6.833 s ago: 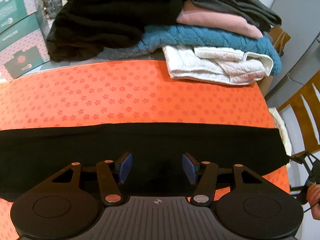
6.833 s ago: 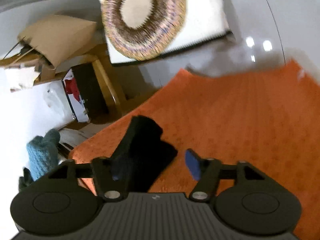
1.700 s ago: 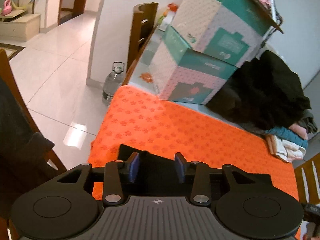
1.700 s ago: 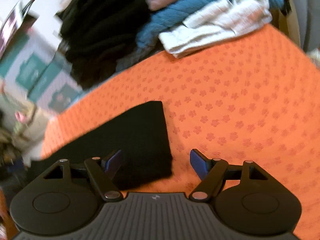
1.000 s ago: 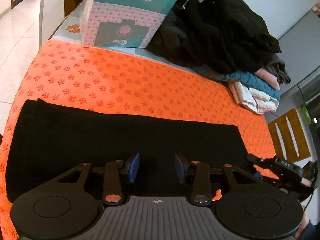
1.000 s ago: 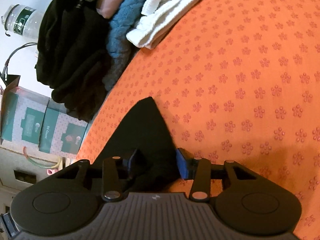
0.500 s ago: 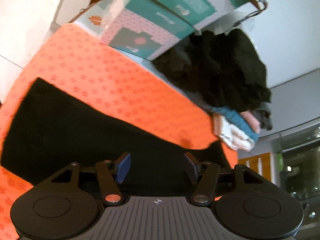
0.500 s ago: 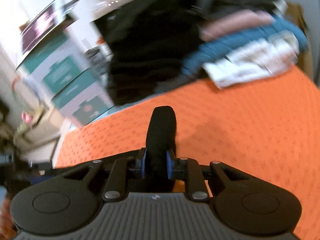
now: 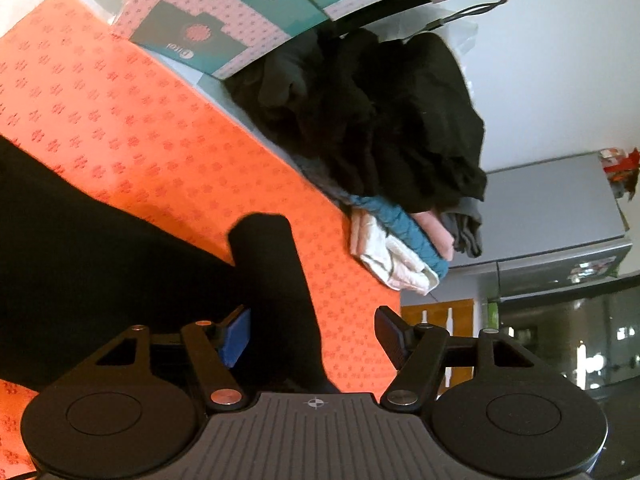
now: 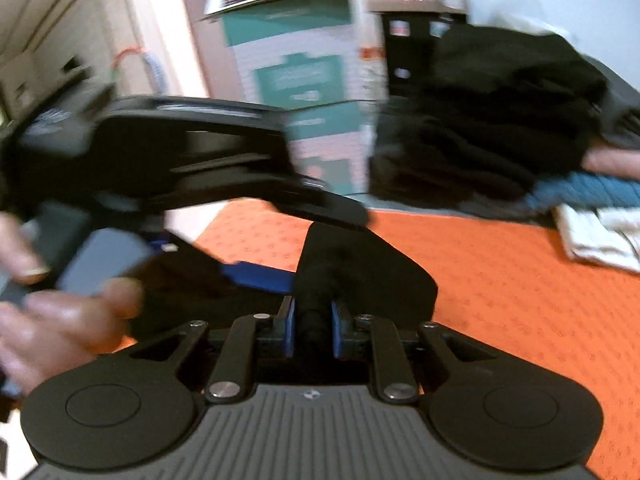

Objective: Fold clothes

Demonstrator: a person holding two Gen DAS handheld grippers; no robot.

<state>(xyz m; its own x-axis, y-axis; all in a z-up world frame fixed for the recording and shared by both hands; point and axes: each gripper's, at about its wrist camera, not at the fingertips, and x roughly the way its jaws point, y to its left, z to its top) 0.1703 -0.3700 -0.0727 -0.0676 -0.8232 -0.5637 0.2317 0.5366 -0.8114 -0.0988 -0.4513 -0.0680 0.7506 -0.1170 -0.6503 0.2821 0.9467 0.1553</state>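
Note:
A long black garment (image 9: 72,264) lies across the orange flower-print cloth (image 9: 120,120). One end of it (image 9: 276,280) is lifted and folded over toward the middle. My left gripper (image 9: 316,338) is open, with that lifted end passing between its fingers. My right gripper (image 10: 313,328) is shut on the bunched black garment end (image 10: 360,272) and holds it above the cloth. The left gripper also shows in the right wrist view (image 10: 192,184), blurred, just left of the held end, with the person's hand (image 10: 52,320) on it.
A stack of folded clothes (image 9: 400,240), white, teal, pink and grey, sits at the far edge under a heap of black clothes (image 9: 380,120). Teal-and-pink boxes (image 9: 224,12) stand behind the cloth. A wooden chair (image 9: 440,316) is beyond the table edge.
My right gripper closed on the garment's right end and carried it up and leftward over the garment, close to my left gripper. My left gripper opened wider.

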